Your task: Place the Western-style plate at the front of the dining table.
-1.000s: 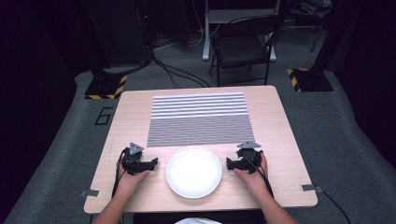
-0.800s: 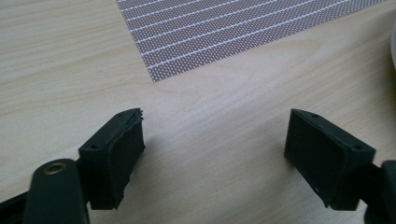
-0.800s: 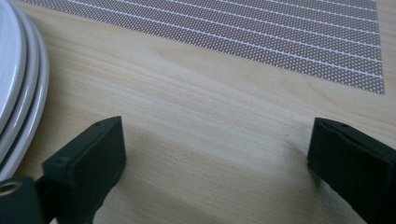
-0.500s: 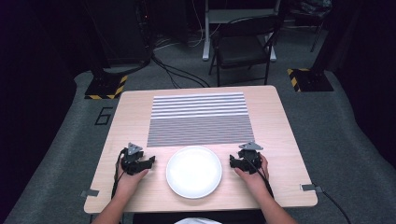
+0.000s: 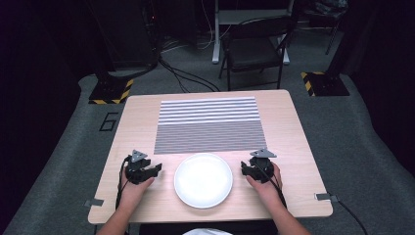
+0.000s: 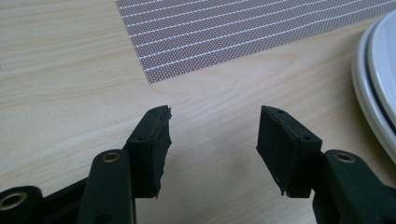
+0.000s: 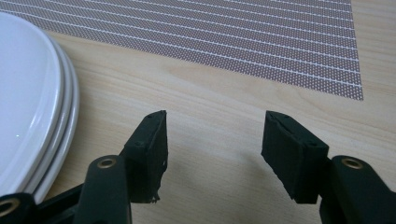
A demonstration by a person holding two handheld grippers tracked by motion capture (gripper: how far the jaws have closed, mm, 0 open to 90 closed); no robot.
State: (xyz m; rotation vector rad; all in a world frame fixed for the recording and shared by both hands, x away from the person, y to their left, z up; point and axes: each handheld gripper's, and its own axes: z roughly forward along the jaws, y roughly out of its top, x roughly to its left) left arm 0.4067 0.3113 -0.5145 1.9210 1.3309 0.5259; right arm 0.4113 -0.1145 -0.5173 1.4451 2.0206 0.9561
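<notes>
I hold my left gripper on the wooden table, just beside the left edge of the stack of white plates. My right gripper rests on the other side of the stack, also close to its rim. The stack stands near the front edge of the table, between my two hands, and behind it lies the striped placemat.

In the left gripper view the jaws stand wide apart and there is nothing between them, only bare wood. The plates are cut off by the right border there, so I see only a piece of the rim. A corner of the placemat shows at the top.

In the right gripper view the jaws are also wide apart and hold nothing. The plates are cut off at the left border; I see at least two rims one over another, but I cannot tell exactly how many plates there are. From the high view the stack looks like one plate. The room behind the table is dark, and I can make out a folding chair and some cables on the floor.
</notes>
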